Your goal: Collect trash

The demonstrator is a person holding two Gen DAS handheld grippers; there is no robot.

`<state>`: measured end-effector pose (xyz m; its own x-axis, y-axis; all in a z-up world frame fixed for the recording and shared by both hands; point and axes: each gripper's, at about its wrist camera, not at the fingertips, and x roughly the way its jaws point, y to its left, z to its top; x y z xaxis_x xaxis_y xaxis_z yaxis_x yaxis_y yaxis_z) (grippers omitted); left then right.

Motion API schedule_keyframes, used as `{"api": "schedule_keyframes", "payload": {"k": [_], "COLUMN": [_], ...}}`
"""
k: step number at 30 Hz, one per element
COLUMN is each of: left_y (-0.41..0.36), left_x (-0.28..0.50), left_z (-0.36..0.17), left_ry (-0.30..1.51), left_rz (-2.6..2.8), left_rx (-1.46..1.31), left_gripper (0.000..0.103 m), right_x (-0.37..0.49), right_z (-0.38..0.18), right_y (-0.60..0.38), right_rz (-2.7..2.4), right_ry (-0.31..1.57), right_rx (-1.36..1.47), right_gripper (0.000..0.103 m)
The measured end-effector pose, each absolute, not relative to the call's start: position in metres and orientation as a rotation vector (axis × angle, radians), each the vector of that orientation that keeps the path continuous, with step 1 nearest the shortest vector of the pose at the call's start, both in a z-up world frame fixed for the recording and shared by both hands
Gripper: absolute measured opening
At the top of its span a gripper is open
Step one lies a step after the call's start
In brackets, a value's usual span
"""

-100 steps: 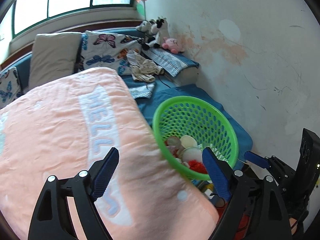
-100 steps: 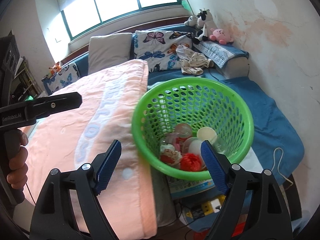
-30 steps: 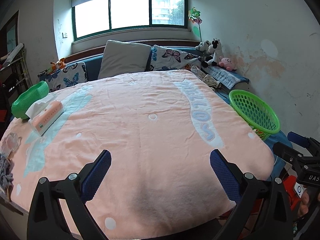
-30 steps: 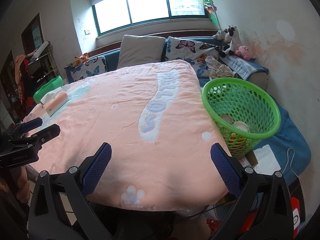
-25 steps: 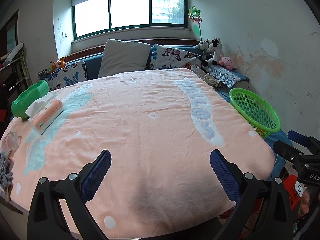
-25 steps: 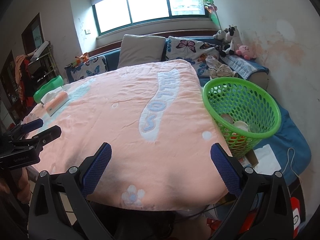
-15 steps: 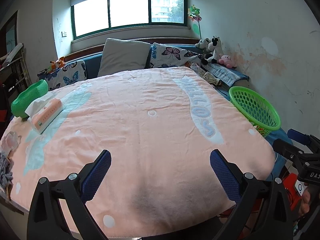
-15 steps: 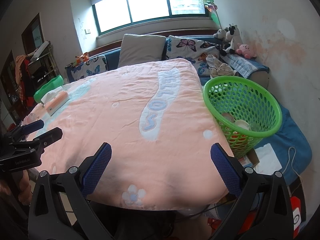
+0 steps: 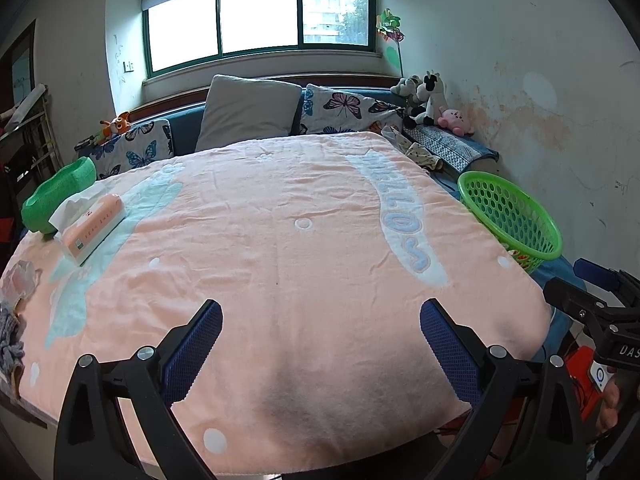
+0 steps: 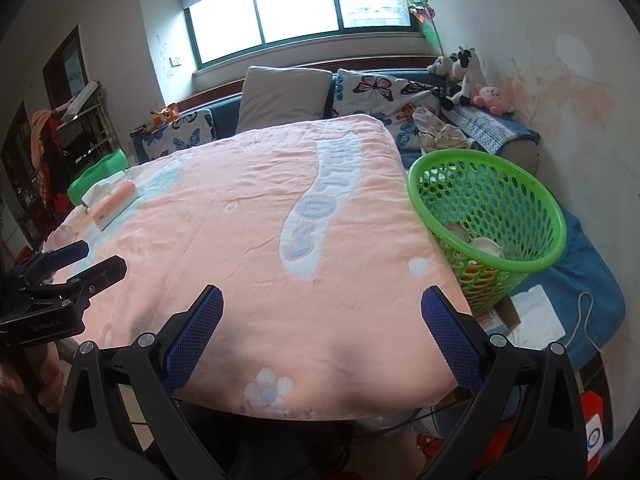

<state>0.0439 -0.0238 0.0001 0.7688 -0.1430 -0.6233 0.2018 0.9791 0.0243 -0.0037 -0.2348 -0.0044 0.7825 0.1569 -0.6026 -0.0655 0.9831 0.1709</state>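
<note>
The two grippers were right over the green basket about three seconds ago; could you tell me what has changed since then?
Both have pulled back from the green perforated plastic basket to the near edge of the peach blanket-covered table. The left gripper and right gripper hang open and empty, as before. The basket keeps its trash; the tissue pack has not moved in the last second.

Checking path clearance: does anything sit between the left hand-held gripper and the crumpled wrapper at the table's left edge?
Nothing visible does: only bare pink tablecloth lies between the open left hand-held gripper and the crumpled wrapper.
</note>
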Motion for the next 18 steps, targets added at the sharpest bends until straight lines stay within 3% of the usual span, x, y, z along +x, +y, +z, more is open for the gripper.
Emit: {"api": "schedule_keyframes", "payload": {"k": [18], "left_y": [-0.0248], "left_x": [0.0412], "left_z": [0.0001], "left_ry": [0.659], "left_rz": [-0.181], "left_rx": [0.097], "left_gripper": [0.096], "right_x": [-0.0032], "right_z": [-0.0048], "right_y": [-0.2341], "right_rz": [0.121], "right_ry": [0.661], "right_rx": [0.143], "right_gripper": [0.098]}}
